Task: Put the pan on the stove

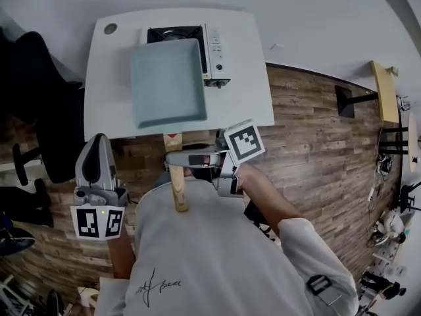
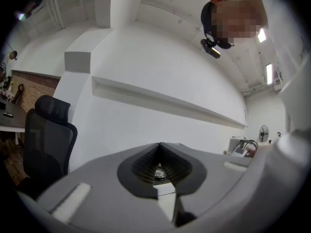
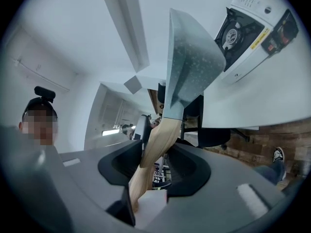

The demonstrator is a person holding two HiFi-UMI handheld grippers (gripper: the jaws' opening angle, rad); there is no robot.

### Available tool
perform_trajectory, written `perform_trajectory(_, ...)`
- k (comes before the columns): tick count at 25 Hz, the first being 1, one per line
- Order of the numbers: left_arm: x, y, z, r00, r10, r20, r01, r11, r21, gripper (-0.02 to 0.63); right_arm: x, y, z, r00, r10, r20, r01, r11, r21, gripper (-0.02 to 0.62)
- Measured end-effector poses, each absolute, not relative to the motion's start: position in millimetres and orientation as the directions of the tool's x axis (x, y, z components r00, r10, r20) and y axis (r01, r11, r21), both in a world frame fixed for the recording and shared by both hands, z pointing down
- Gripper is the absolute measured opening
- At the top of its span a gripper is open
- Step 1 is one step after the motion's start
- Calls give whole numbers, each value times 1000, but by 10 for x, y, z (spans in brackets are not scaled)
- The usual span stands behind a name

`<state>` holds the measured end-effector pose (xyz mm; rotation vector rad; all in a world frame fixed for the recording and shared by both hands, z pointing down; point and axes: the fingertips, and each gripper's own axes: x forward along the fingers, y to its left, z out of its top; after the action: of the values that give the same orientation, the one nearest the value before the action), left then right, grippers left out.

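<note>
Head view: teal rectangular pan (image 1: 168, 84) held up over the white tabletop (image 1: 247, 94), partly overlapping the portable gas stove (image 1: 214, 48). Right gripper (image 1: 176, 158) clenched on the pan's wooden handle (image 1: 177, 193). Right gripper view: pan sits off to one side of the burner (image 3: 232, 33), not seated on it. Left gripper (image 1: 99, 143) pinched closed on nothing, off the tabletop's near edge. Judgement: pickup done. Left to do: centre the pan over the burner, lower it, let go.
</note>
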<state>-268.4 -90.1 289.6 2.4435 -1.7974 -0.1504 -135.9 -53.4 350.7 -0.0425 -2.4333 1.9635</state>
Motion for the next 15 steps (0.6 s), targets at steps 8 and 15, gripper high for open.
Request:
perform_trajectory(8, -2723, -789, 2879, 328, -944, -15, -931, -326, 166, 54, -1408, -678, 3430, -999, -30, -13, 6, 222, -975, 155)
perform_trajectory(15, -2767, -652, 2973, 323, -946, -5, -932, -319, 174, 54, -1408, -783, 3431, -998, -50, -31, 17, 251, -968, 155)
